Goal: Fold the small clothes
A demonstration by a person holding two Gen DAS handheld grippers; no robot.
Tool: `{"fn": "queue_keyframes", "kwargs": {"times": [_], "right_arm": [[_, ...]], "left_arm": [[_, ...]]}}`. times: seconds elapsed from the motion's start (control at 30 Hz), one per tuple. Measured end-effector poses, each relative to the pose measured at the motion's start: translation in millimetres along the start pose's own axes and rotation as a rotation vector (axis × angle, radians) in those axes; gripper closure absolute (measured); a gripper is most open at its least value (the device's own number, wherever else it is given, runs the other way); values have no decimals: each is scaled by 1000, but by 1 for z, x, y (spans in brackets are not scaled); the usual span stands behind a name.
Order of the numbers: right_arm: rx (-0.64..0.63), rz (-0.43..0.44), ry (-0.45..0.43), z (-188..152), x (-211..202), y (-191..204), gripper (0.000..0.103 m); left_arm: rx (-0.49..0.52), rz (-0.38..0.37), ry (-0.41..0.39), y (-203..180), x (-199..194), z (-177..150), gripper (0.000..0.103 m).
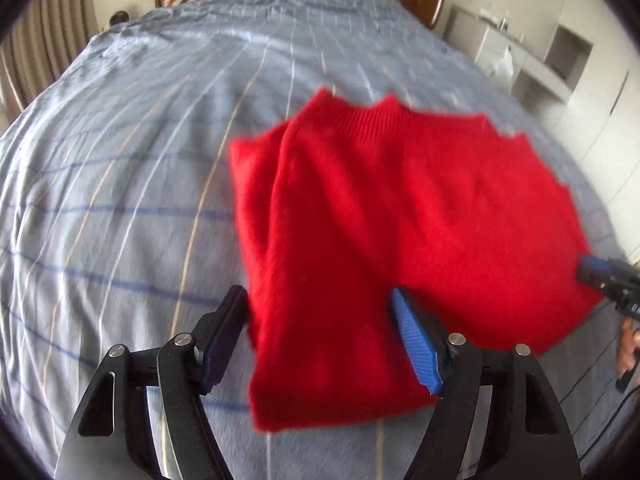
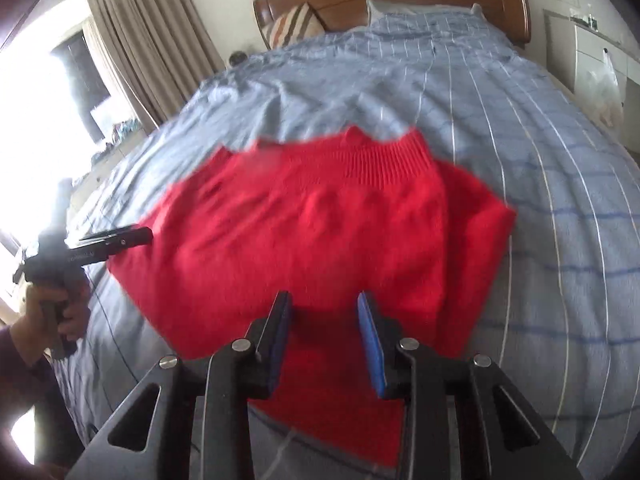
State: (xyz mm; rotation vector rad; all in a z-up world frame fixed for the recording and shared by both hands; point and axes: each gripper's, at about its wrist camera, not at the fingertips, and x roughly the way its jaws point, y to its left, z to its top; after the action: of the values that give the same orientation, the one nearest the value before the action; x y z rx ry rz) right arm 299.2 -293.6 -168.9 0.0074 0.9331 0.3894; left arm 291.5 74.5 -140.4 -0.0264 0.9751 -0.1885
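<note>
Left gripper (image 1: 320,312) has its jaws spread wide over the near hem of the red sweater (image 1: 400,208), pads clear of the knit as far as I can tell. Right gripper (image 2: 324,320) is only partly apart, hovering over the other near corner, holding nothing. The sweater lies flat on the bed (image 1: 120,200), one sleeve already tucked in.

What could go sideways: that knit is fluffy and layered, so a pinch might catch only the top layer and drag the tucked sleeve out. Uneven lifts would skew the fold. The loose bedsheet could get pinched too.

Count: one sweater, two grippers, one bed, two pillows by the headboard.
</note>
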Motion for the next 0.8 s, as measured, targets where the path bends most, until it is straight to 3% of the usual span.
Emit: {"fn": "queue_keyframes", "kwargs": {"times": [0.1,0.17,0.33,0.5,0.8], "right_arm": [[8,-44,-15,-28,-23,-7,69],[24,-75,-37,-39,-48,-7,69],[5,-92,-114,-78,-90,13,60],[40,-132,-113,-119,-87,42,60],[23,-276,-130,-153,-80,85,53]], "left_arm": [[2,53,-5,10,-24,-20,28],[-12,38,-28,15,-47,-31,28],[8,56,-109,6,-86,-74,13],[1,89,-141,-14,-82,-120,12],[1,125,-229,-17,-64,-147,3]]}}
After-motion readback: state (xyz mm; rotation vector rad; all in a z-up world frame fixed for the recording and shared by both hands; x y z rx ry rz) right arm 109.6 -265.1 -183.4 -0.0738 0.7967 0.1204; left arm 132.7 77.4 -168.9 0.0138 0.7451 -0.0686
